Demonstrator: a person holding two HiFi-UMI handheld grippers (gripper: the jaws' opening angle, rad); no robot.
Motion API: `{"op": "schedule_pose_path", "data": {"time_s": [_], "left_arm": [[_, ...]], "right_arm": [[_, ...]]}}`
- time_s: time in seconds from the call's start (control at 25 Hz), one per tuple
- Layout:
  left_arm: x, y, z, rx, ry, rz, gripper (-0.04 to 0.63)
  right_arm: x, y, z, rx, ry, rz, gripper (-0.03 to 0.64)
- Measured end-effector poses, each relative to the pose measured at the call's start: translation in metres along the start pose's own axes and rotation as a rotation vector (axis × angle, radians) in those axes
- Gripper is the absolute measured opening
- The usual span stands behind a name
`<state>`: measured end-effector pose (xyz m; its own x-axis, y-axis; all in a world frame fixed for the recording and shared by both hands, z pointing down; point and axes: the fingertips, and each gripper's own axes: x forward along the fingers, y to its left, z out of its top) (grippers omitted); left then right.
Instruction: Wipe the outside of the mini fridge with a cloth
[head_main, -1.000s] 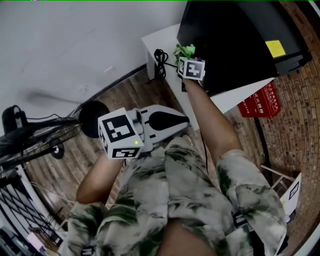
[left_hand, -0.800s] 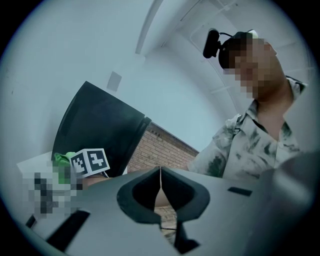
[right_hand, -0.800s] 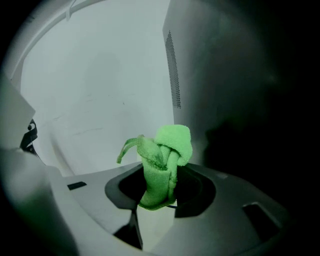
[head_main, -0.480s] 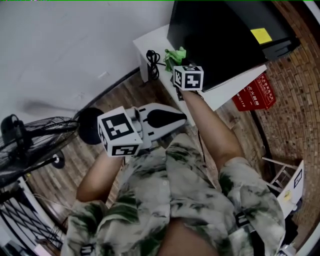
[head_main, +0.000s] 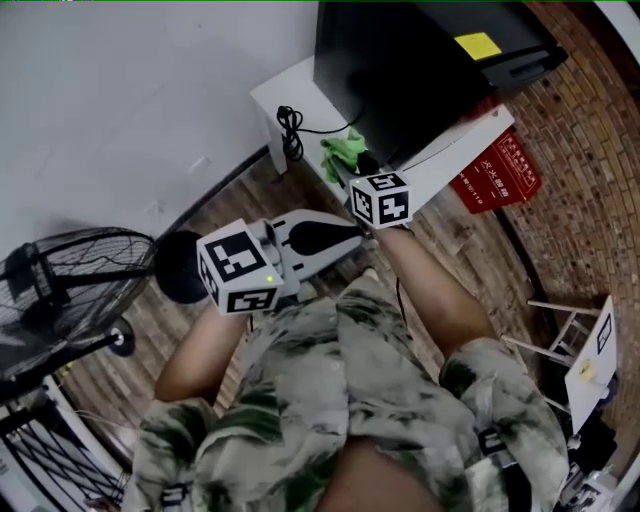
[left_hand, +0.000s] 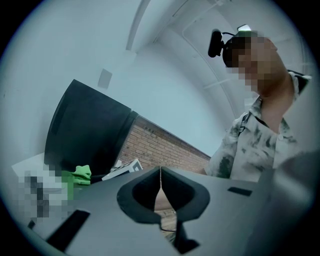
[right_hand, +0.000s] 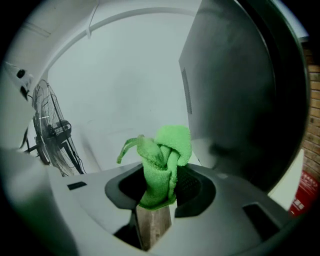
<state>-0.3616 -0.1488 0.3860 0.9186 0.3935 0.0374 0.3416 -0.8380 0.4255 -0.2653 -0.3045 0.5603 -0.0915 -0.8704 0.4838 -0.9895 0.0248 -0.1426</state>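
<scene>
Fridge (head_main: 400, 70), black, stood on a white stand (head_main: 285, 95) against the wall, with a cable (head_main: 291, 130) draped at its left and a fan (head_main: 70, 275) well apart on the floor. Our right gripper (right_hand: 160, 182), arm stretched forward, pinched the green cloth (right_hand: 167, 145) just beside the fridge's lower corner, lower than a second earlier. Our left gripper (left_hand: 160, 176) hung before our chest, jaws pressed together on nothing.

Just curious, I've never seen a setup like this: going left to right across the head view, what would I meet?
Fan → left gripper → red box. The right gripper with its cloth overlaps the left one, so it's omitted.
</scene>
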Motion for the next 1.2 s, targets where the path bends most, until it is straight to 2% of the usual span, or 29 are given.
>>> {"op": "schedule_pose_path", "data": {"time_s": [0.24,0.48,0.8,1.2], "left_arm": [[0.007,-0.011,-0.010,0.018,0.008,-0.010,0.028],[0.021,-0.015,-0.023,0.031,0.018,-0.003,0.028],[0.057,-0.023,-0.045,0.031,0.017,0.119,0.028],[0.146,-0.057,-0.063,0.048,-0.014,0.289,0.028]], "right_arm": [[-0.054,0.003,-0.016,-0.029,-0.013,0.019,0.153],[-0.119,0.000,-0.019,-0.029,-0.052,0.097,0.153],[-0.210,-0.031,-0.033,-0.082,-0.068,0.178,0.153],[-0.311,-0.087,-0.064,-0.112,-0.075,0.290,0.153]]}}
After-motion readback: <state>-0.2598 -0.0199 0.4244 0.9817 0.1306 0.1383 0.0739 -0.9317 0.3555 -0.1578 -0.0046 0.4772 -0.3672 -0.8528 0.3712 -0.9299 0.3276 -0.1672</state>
